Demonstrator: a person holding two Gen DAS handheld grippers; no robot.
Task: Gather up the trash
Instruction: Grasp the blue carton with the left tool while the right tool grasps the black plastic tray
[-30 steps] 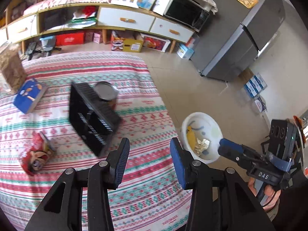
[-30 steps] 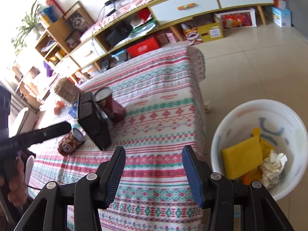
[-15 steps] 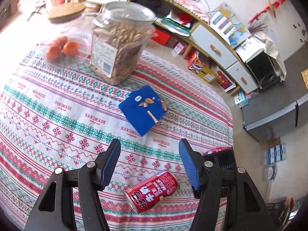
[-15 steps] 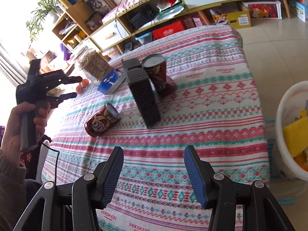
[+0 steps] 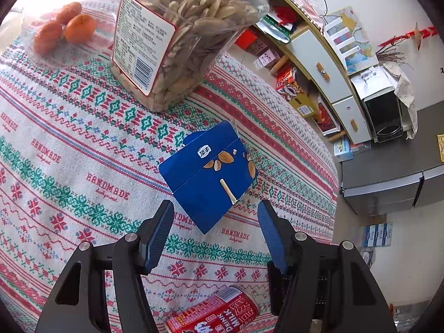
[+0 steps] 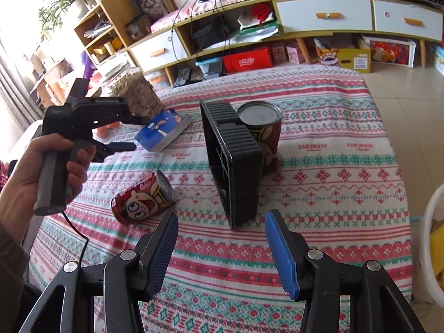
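Change: left gripper [image 5: 215, 231] was over the white bin beside the bench a second ago; now it hangs above the blue carton [image 5: 209, 176], well back across the bench from the bin. Reads as one drop-off finished and the next pickup being lined up.
Carton: lies flat on the striped cloth, just in front of the seed jar [image 5: 180, 36]; its near corner points between the left jaws.
Left jaws: spread wide, released, gripping nothing; no contact with the carton visible.
Right gripper [image 6: 222, 252]: jaws also wide apart and empty, hovering over the near edge of the bench, aimed past the black tray [image 6: 231, 163] standing on edge.
Other trash: tipped red can [image 6: 143, 198] on its side between carton and right gripper; upright can [image 6: 262, 136] touching the far side of the tray.
Bin [image 6: 428, 249]: only its rim shows, beside the bench, off the right gripper's side.
Non-trash, likely: oranges [image 5: 62, 29] beyond the jar.
Task outlook: carton appears next; cans and tray remain.
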